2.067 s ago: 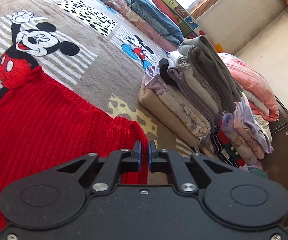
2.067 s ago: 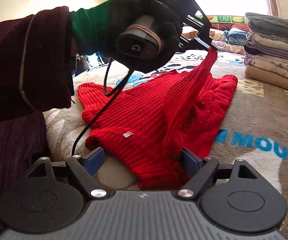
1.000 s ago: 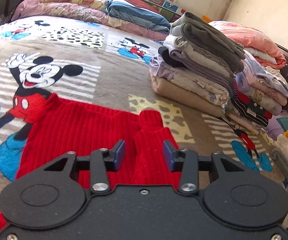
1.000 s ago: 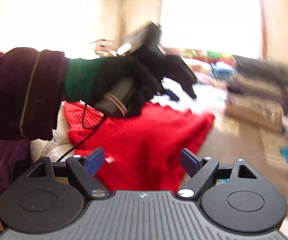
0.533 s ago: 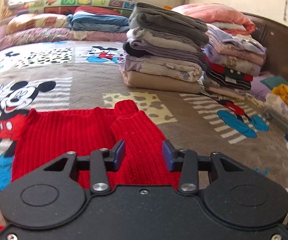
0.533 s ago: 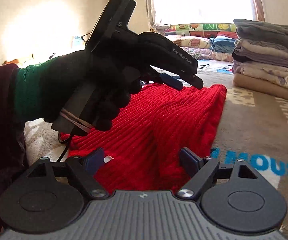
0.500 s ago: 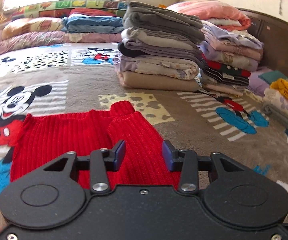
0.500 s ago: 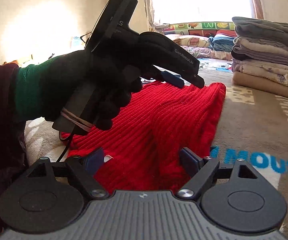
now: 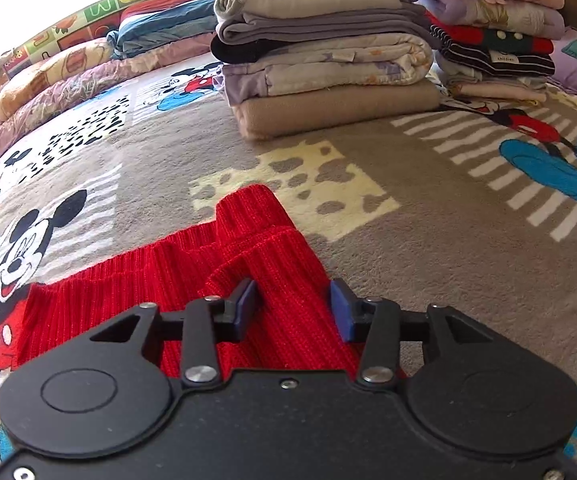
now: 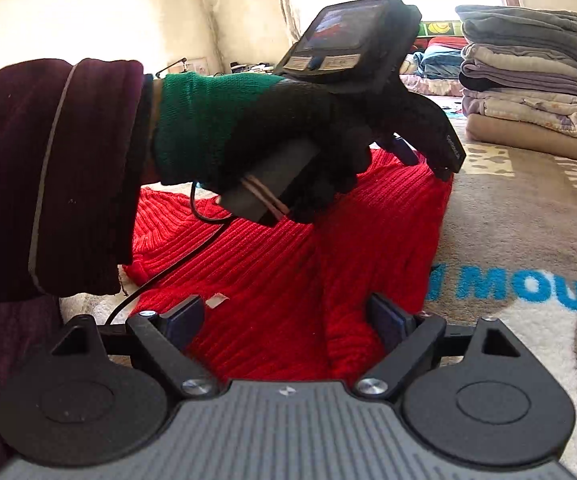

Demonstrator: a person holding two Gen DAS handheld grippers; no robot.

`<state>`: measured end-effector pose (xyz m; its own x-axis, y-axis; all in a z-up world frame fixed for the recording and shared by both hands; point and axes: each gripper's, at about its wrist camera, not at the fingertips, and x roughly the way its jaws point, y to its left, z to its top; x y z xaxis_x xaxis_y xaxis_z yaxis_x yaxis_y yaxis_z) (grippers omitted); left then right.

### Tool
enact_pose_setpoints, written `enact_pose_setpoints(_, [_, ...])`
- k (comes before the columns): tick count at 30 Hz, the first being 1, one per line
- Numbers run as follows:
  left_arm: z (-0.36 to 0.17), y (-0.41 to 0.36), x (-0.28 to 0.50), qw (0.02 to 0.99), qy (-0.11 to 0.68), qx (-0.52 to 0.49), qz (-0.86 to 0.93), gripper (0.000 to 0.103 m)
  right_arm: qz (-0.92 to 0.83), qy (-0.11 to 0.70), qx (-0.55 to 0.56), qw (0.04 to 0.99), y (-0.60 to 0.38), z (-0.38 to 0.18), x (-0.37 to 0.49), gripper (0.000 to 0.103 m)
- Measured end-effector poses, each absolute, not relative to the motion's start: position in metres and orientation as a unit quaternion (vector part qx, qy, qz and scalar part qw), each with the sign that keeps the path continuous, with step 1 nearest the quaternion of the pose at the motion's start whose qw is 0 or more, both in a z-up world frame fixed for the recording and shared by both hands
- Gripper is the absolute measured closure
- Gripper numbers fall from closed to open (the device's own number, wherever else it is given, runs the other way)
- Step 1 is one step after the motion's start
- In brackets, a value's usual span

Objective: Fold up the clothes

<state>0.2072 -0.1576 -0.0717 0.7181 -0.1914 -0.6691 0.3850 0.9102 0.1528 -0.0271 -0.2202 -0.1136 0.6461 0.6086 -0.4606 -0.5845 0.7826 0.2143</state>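
While we hover over the bed (image 9: 428, 240), we note:
Sweater (image 9: 224, 280): red knit, near edge, half folded.
Handling: soft, limp; we'd pinch hem corners.
Left gripper (image 9: 291, 304): fingers opening, sleeve fold between, unpinched.
Right gripper (image 10: 284, 320): fingers opening wide, empty.

The blanket (image 10: 520, 216) on the bed carried large blue capitals reading "MOUS", cut off at the frame edge in the right wrist view. The patterned border (image 9: 88, 20) at the head of the bed showed block letters, of which "W" and "U" or similar could be made out, not with certainty. A small white label (image 9: 502, 57) on a striped folded garment bore print too small to read.
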Motion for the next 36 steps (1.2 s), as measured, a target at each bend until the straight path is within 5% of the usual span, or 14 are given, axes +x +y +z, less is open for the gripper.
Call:
enact_pose_setpoints(15, [-0.010,-0.030,0.127,0.941,0.305,-0.031,-0.140,0.060,0.318,0.204,0.010,0.926,-0.222,-0.091,-0.060,0.015])
enact_pose_setpoints(21, [-0.019,0.044,0.074,0.939,0.307,-0.130,-0.084,0.035,0.325,0.207,0.023,0.923,-0.221,-0.084,-0.067,0.015])
enact_pose_setpoints(36, [-0.037,0.163,0.027,0.908,0.309,-0.260,0.112,0.034,0.347,0.205,0.021,0.915,-0.187,-0.073,-0.065,0.015])
